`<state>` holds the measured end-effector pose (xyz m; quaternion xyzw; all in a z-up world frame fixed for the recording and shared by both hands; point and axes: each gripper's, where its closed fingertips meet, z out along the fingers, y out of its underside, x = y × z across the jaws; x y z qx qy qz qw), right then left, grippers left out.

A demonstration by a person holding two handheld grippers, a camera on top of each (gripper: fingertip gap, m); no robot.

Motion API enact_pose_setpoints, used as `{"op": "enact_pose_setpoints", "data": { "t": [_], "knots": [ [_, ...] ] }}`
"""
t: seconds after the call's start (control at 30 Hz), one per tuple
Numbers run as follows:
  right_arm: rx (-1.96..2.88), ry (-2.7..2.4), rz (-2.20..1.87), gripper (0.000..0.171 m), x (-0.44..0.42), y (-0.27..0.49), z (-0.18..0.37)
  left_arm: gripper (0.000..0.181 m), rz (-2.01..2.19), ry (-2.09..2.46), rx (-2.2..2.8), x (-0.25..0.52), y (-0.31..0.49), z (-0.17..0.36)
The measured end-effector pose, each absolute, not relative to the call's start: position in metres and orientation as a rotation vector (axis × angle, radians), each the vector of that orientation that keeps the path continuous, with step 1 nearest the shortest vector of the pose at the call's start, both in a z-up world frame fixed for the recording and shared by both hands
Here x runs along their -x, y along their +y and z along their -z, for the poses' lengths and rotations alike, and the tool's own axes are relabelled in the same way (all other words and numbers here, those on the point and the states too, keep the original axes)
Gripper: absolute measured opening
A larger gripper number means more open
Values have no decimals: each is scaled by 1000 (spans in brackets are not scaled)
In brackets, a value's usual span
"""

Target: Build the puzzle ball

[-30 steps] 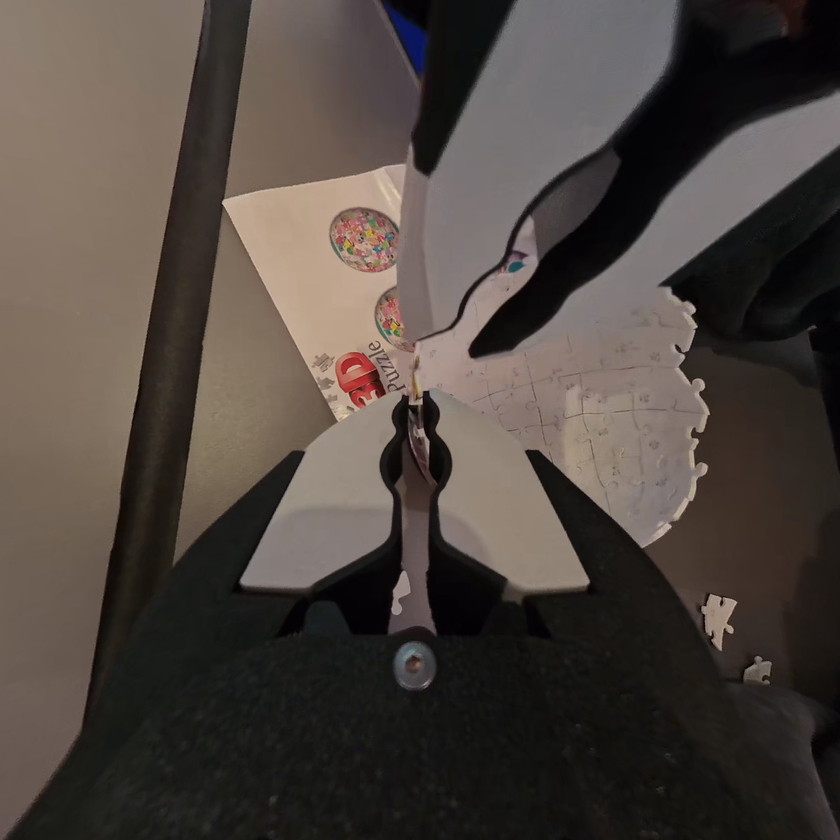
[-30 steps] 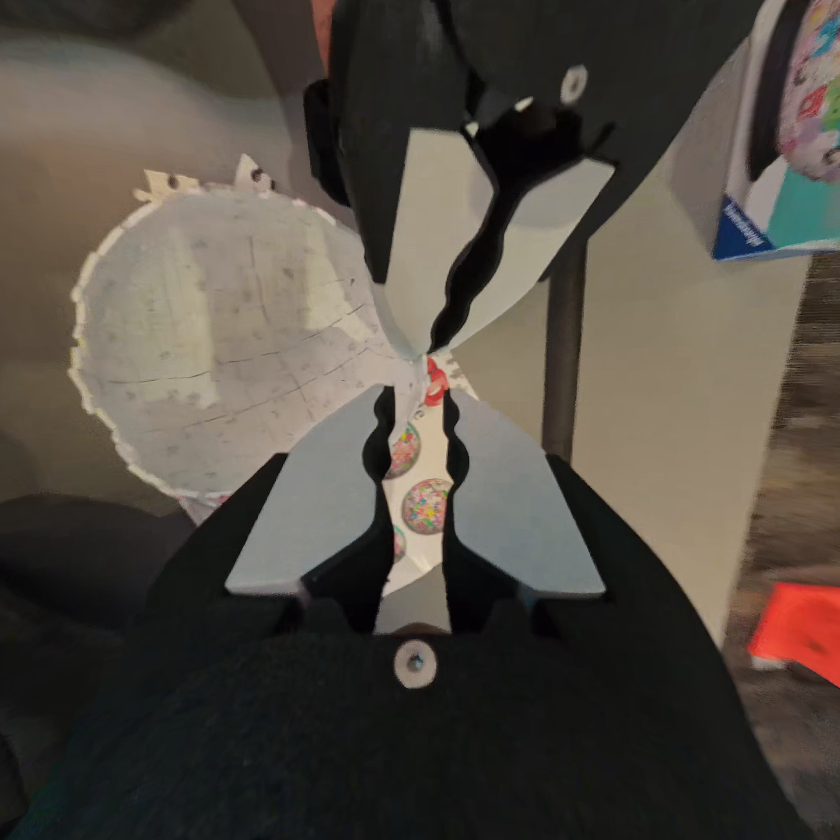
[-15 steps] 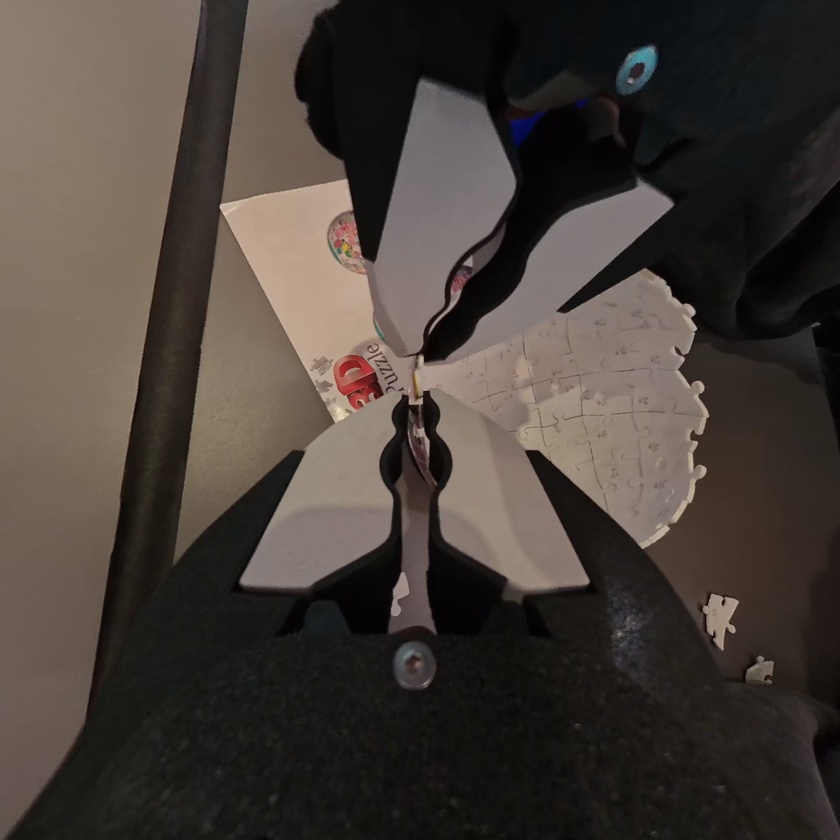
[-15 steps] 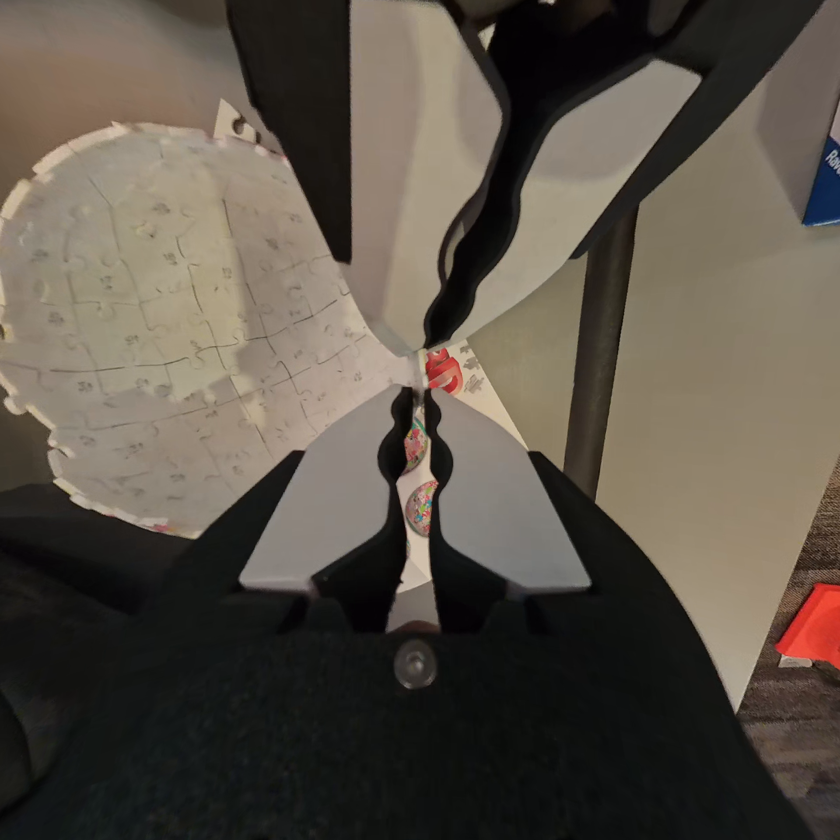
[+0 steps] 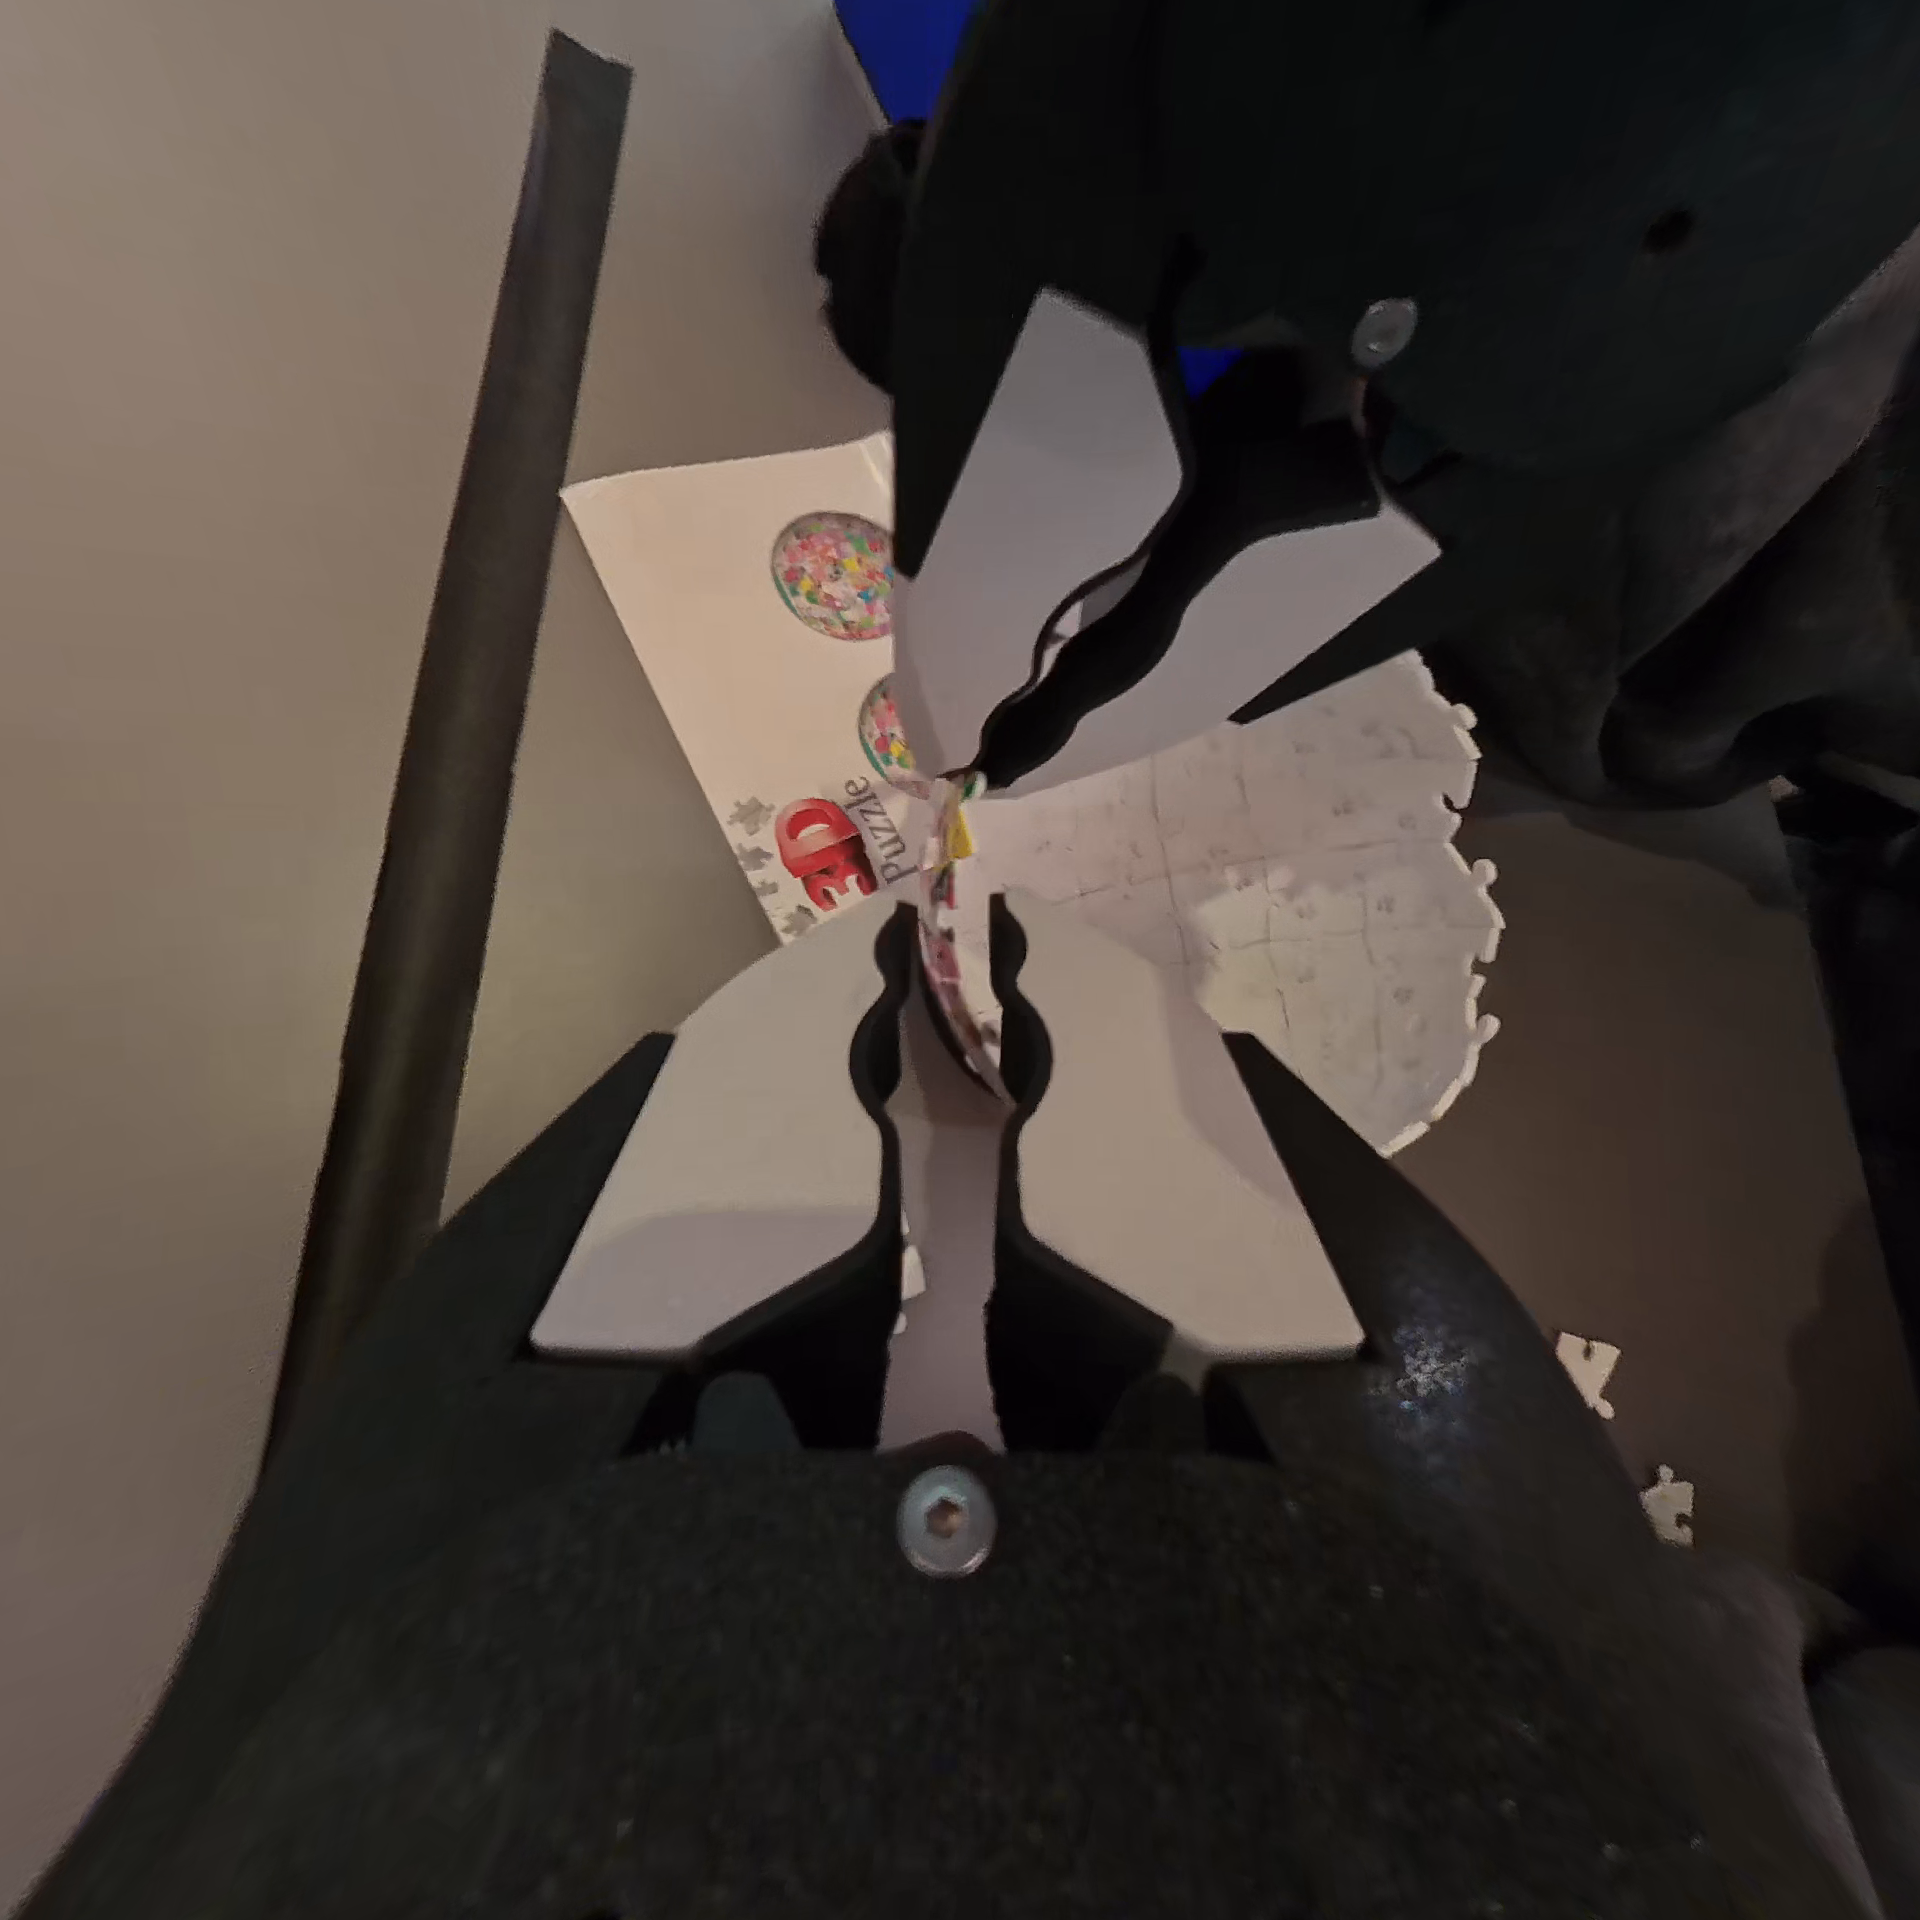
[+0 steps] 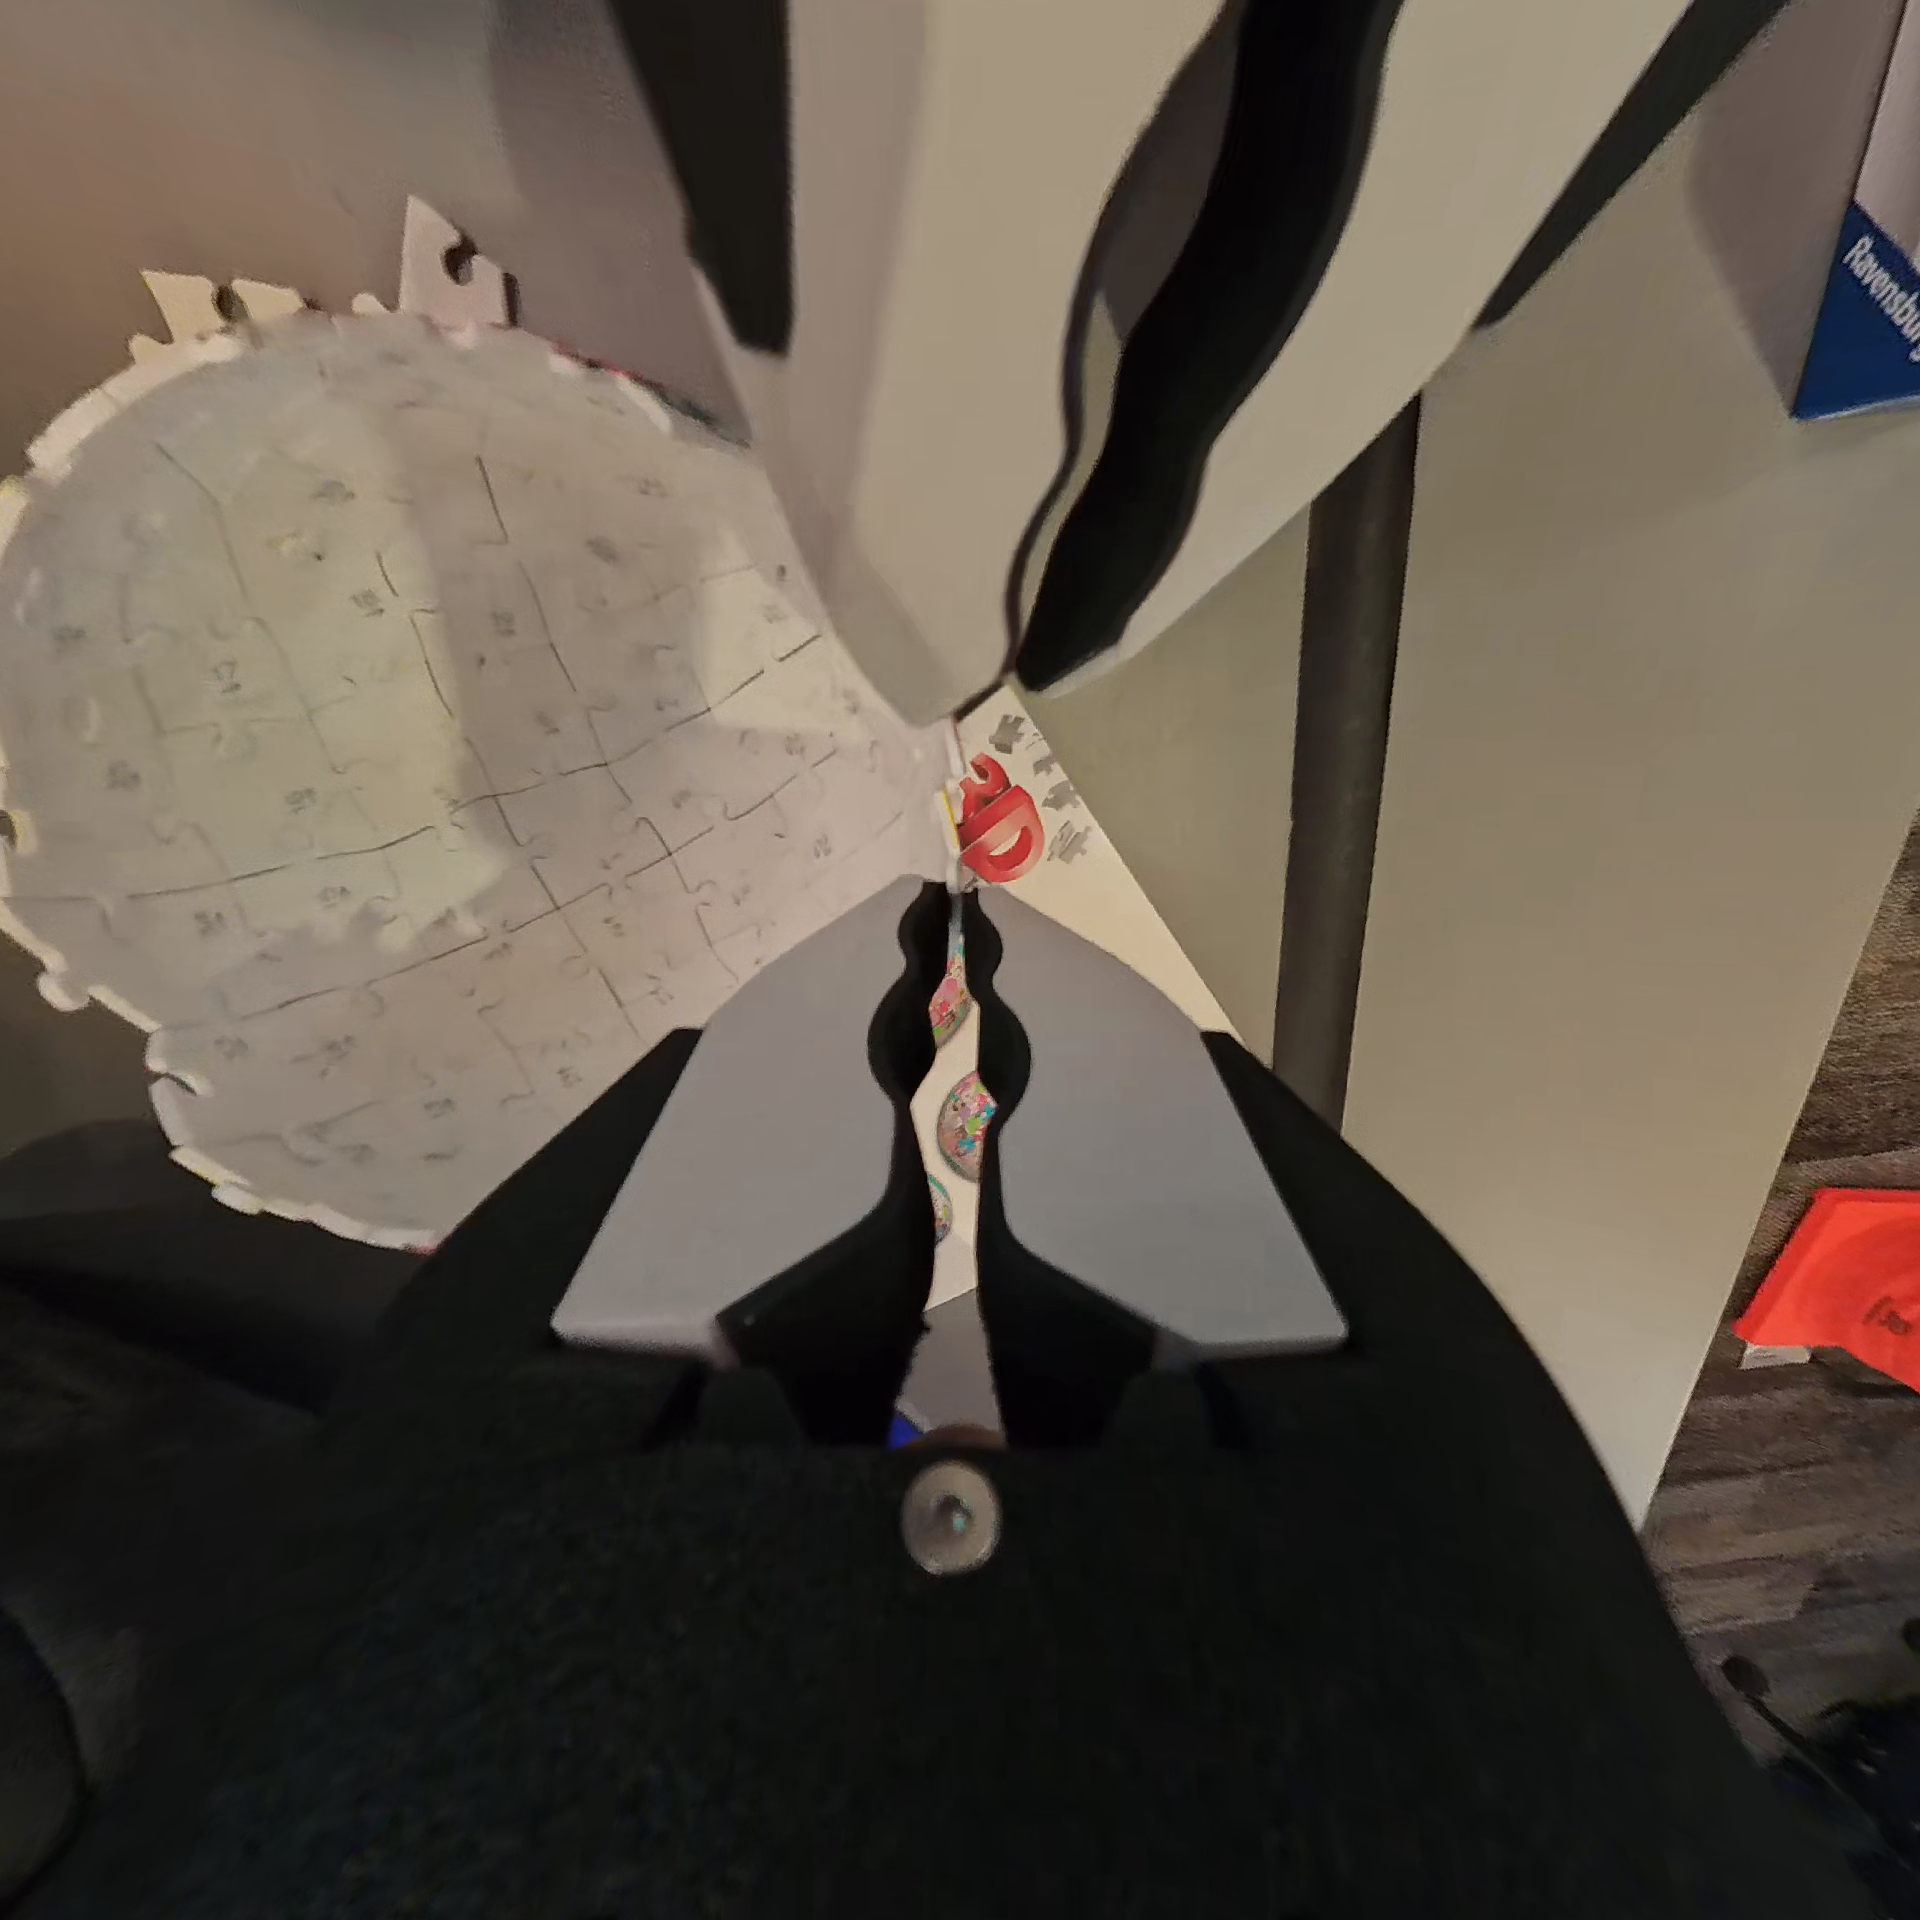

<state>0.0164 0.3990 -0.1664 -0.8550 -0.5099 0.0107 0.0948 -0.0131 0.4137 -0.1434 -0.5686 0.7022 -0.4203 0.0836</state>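
Two grippers meet tip to tip on one edge of the half-built ball [image 6: 416, 790], a white bowl of joined pieces held in the air. The left gripper [image 5: 961, 925] is closed on the rim; the right gripper [image 6: 961, 904] pinches a small piece [image 5: 956, 831] against that rim from the far side. The piece stands edge-on, in line with both finger pairs, so seating it likely means pressing straight toward the left.

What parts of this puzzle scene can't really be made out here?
- Half-built puzzle ball: its coloured outside faces away in both views.
- Piece pinched between the hand-held grippers: only its thin edge shows.
- Box: cut off by the right wrist view's edge.
- Loose pieces: too small, left wrist view.
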Motion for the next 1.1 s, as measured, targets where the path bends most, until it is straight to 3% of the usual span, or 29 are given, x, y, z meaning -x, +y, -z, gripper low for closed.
{"op": "enact_pose_setpoints", "data": {
  "t": [0.17,0.43,1.1],
  "knots": [
    [2566,-1474,-48,2,-20,400,167,0,1301,1939,1748,-1,436,148],
    [2597,-1448,-1,3,-22,403,169,0,1277,2007,1779,-14,437,187],
    [2519,-1542,92,6,-19,404,169,0,1255,2140,1785,-17,416,206]
  ]
}}
